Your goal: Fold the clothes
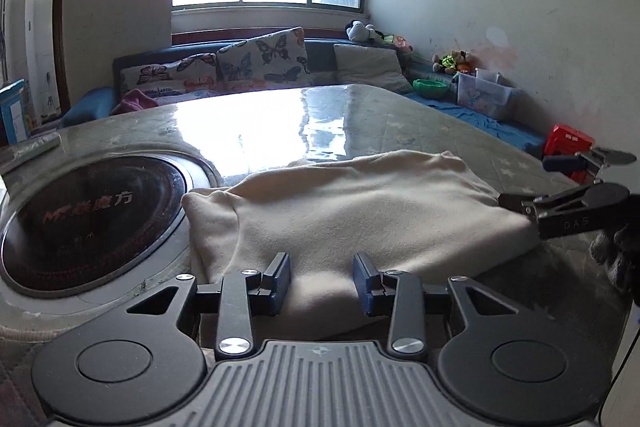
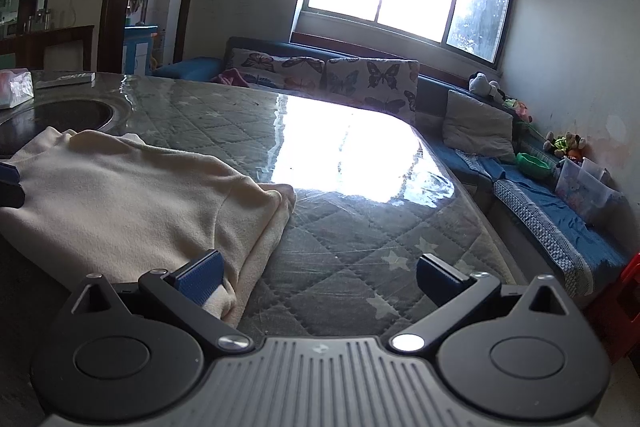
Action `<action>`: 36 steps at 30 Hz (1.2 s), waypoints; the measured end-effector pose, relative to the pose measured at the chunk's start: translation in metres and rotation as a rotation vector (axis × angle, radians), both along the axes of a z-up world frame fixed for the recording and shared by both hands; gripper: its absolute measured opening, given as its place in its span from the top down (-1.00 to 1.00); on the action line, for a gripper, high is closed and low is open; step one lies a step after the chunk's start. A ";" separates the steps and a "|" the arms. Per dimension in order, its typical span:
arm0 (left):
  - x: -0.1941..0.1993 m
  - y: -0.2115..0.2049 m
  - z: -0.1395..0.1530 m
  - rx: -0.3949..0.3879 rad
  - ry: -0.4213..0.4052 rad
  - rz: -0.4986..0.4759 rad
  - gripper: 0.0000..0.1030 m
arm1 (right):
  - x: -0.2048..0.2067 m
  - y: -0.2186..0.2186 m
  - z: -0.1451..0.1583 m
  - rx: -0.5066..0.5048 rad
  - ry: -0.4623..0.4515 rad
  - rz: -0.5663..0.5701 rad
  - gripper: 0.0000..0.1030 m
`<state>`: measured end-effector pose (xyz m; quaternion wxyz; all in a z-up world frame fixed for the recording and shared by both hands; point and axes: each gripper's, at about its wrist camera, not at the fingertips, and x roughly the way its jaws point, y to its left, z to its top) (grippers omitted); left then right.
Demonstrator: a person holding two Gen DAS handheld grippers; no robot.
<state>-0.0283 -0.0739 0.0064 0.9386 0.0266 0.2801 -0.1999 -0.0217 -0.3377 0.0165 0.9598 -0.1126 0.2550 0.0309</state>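
Cream fleece garment (image 1: pixel 352 219), already folded into a compact bundle, lies near the surface's (image 2: pixel 360 227) front edge beside the inset cooktop (image 1: pixel 92 219), while left tool (image 1: pixel 321 281) and right tool (image 2: pixel 320 277), both spread, flank its near hem, presumably for re-gripping.

The round black glass cooktop (image 1: pixel 90 223) sunk into the table carries reddish lettering, seen at a slant: a logo like "MF" followed by Chinese characters, the last of them "方"; the others are too blurred to tell. The right gripper's black arm (image 1: pixel 580 213) bears pale letters "DAS".
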 end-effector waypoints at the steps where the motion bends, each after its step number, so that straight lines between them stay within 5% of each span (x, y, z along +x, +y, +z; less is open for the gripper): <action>1: 0.001 0.001 0.000 -0.004 0.008 0.005 0.23 | 0.000 0.000 0.000 -0.004 -0.002 0.000 -1.00; 10: -0.009 0.012 0.020 -0.024 0.010 0.012 0.19 | -0.007 0.017 0.015 -0.020 -0.035 0.031 -1.00; 14: -0.012 0.015 0.017 -0.025 0.017 0.017 0.19 | -0.012 0.049 0.027 -0.056 -0.071 0.133 -1.00; 21: -0.011 0.017 0.006 -0.021 0.050 0.019 0.16 | -0.011 0.082 0.004 -0.167 -0.044 0.227 -1.00; 36: -0.010 0.035 0.011 -0.080 0.070 0.093 0.12 | -0.012 0.124 0.019 -0.147 -0.041 0.380 -1.00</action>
